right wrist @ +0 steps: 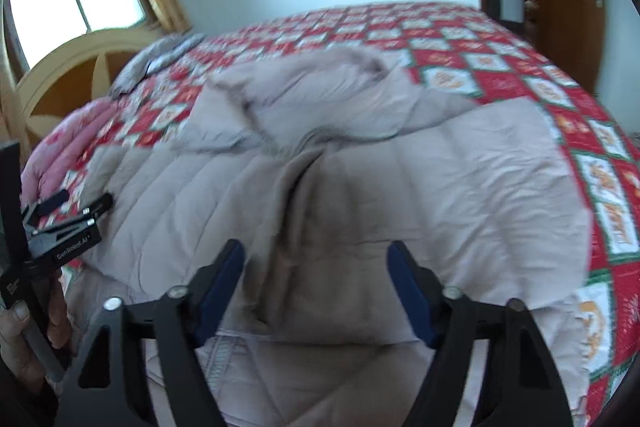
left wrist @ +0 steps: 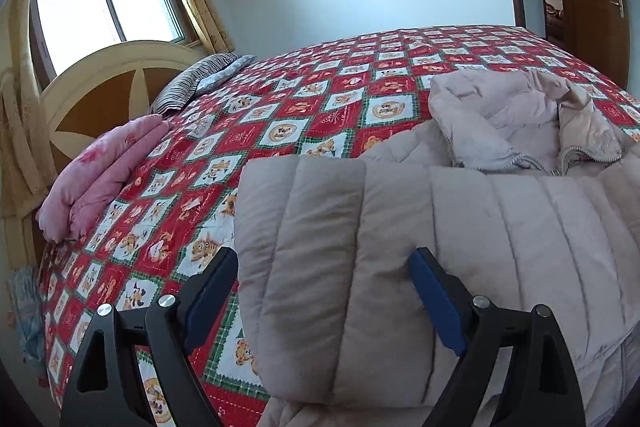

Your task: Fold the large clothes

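Beige padded jacket (left wrist: 460,227) spread on bed (left wrist: 280,115), filling lower right of left wrist frame; hood (left wrist: 512,115) at upper right. Left tool (left wrist: 324,267) spread wide, fingers straddling a folded sleeve edge, nothing clamped. Right tool (right wrist: 316,267) likewise wide apart above jacket centre. Pink folded quilt (left wrist: 100,179) at left.
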Demonstrator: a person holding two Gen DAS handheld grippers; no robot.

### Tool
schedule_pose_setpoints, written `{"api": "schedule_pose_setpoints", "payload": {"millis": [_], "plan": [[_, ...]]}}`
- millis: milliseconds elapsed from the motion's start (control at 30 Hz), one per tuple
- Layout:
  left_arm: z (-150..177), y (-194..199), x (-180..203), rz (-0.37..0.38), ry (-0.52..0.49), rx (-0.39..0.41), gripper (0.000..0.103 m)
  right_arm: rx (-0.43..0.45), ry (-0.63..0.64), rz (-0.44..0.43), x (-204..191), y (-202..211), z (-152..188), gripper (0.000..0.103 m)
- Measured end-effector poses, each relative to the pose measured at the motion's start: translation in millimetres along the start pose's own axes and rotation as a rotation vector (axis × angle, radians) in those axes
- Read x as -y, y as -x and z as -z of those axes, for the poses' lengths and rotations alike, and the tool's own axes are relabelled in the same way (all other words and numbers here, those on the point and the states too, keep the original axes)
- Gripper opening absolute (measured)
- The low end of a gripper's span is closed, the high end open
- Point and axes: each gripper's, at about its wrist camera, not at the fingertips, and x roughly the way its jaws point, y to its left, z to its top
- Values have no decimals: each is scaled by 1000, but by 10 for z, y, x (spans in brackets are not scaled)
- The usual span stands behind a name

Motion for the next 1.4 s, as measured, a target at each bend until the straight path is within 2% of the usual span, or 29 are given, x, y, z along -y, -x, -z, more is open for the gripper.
{"api": "schedule_pose_setpoints", "payload": {"millis": [33, 67, 100, 133, 167, 200, 367, 400, 433, 500, 533, 567, 600, 633, 667, 767, 833, 867, 900, 933, 1000, 1100, 1267, 1333, 1367, 1400], "plan": [[17, -7, 9, -2, -9, 1, 88, -18, 6, -7, -2, -42, 6, 64], [38, -18, 20, -3, -18, 3, 88, -41, 14, -17, -12, -86, 24, 55], [45, -22, 36, -1, -24, 2, 88, -59, 22, -25, -15, -111, 48, 34], [56, -10, 51, 2, -26, 1, 88, -70, 25, -31, -17, -110, 82, 20], [48, -14, 52, 5, -25, 1, 88, -71, 24, -25, 0, -91, 105, 11], [37, -8, 49, 7, -22, 3, 88, -67, 28, -3, 20, -51, 126, 7], [-66, -37, 17, 7, -13, 7, 88, -65, 36, 136, 287, 26, 185, 4], [-75, -51, 18, 7, -12, 2, 88, -70, 19, 166, 378, 28, 196, 4], [-79, -66, 15, 7, -9, -3, 88, -69, 0, 160, 426, 46, 195, 4], [-73, -75, 13, 15, -2, -8, 88, -52, -31, 124, 490, 117, 160, 5], [-63, -73, 18, 14, -5, -7, 88, -31, -41, 108, 471, 165, 130, 10], [-54, -76, 22, 6, -12, -5, 88, -15, -45, 85, 441, 198, 111, 31], [-42, -74, 26, 1, -16, -5, 88, -3, -46, 56, 392, 222, 91, 72], [-35, -79, 28, -5, -17, -7, 88, 24, -48, 28, 323, 253, 74, 87], [-34, -87, 24, -13, -15, -10, 88, 51, -41, 18, 246, 272, 60, 94], [-32, -119, -8, -12, 10, -26, 88, 3, 5, 16, 19, 83, 8, 80], [-29, -129, -14, -7, 20, -34, 88, -42, 0, 5, -48, -91, 13, 79], [-29, -125, -13, -5, 22, -37, 88, -67, -7, 2, -62, -174, 30, 66], [-27, -120, -19, -2, 23, -39, 88, -91, -6, -20, -78, -250, 44, 28], [-26, -109, -29, 0, 22, -40, 88, -88, 1, -26, -75, -257, 43, 14], [-34, -61, -62, 8, 24, -33, 88, -55, 25, -2, -108, -145, 48, 9], [-73, 9, -110, 6, 24, -9, 88, -14, 68, 64, -49, 41, 58, 8], [-140, -55, -102, 24, 45, -36, 88, -69, 39, 142, 261, 1, 129, 8], [-146, -93, -53, 32, 44, -51, 88, -76, 41, 148, 315, 14, 162, 13], [-154, -98, -20, 28, 39, -53, 88, -56, 34, 165, 331, 73, 161, 33], [-163, -93, -4, 28, 37, -50, 88, -26, 23, 196, 344, 162, 143, 57]]}}
